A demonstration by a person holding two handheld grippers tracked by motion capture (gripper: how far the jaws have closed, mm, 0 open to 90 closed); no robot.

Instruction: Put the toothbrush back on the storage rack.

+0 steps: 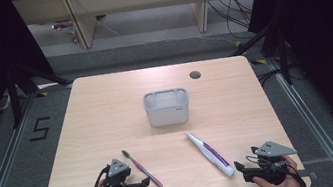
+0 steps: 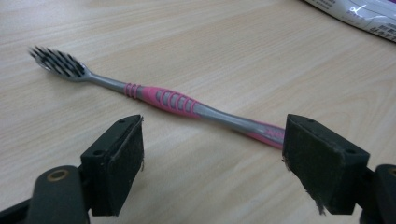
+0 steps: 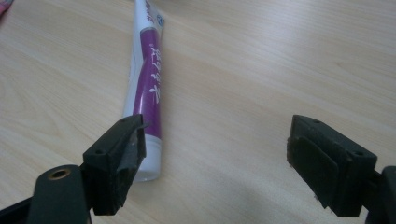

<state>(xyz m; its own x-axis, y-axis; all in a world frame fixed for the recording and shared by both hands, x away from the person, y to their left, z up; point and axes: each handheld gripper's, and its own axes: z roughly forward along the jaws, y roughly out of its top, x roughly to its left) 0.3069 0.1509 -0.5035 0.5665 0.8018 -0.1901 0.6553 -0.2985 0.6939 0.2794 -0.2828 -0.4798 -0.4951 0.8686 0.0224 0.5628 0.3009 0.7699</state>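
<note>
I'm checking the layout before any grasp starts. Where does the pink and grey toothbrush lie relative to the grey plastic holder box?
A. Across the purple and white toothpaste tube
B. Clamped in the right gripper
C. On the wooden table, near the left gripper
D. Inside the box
C: the pink and grey toothbrush lies flat on the wooden table just beside the open left gripper, apart from the grey plastic holder box.

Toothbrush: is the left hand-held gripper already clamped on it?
No, the left hand-held gripper stands open, and the toothbrush lies flat on the table just beyond its jaws.
</note>
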